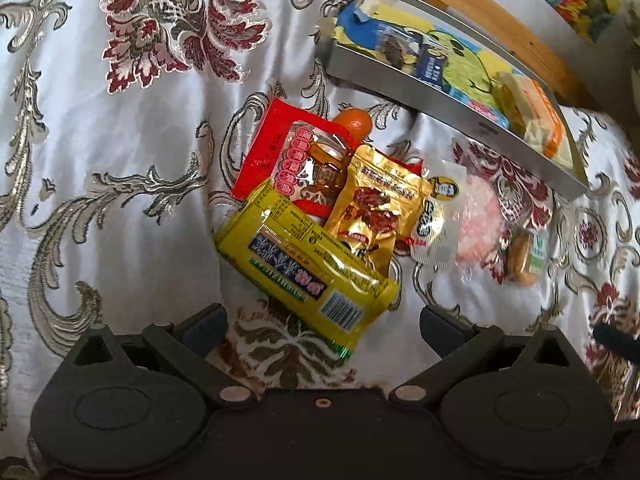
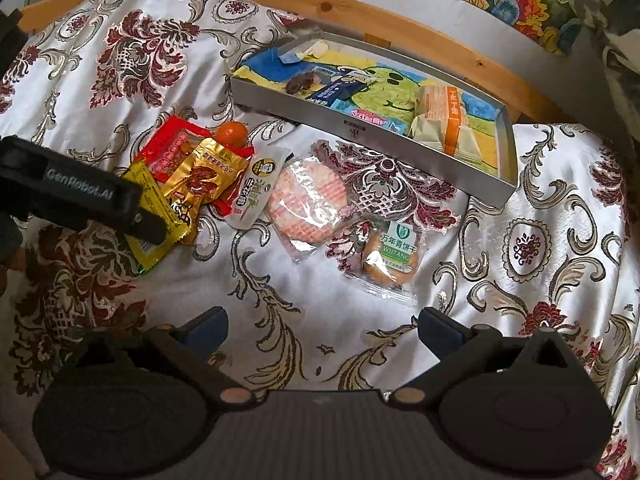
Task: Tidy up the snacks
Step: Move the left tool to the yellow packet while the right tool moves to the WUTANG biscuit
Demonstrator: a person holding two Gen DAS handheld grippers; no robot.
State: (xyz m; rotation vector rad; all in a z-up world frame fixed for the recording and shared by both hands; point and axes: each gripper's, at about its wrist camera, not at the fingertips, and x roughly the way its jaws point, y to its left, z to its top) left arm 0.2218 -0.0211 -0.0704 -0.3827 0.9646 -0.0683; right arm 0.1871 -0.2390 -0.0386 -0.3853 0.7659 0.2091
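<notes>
Jaws of both grippers gape wide, holding nothing above snacks.

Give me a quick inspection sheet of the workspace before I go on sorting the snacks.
Surface: patterned cloth, wrinkled.
Job's things: grey tray already holding a few snacks, including an orange-and-white packet. Loose beside it on the cloth: yellow packet, gold pouch, red packet, white sachet, pink wafer pack, biscuit pack, small orange fruit.
Clutter: nothing seen.
Grippers: left tool open over the yellow packet; right tool open, empty.
Cables: nothing seen.
Surroundings: wooden rim, wall behind.
</notes>
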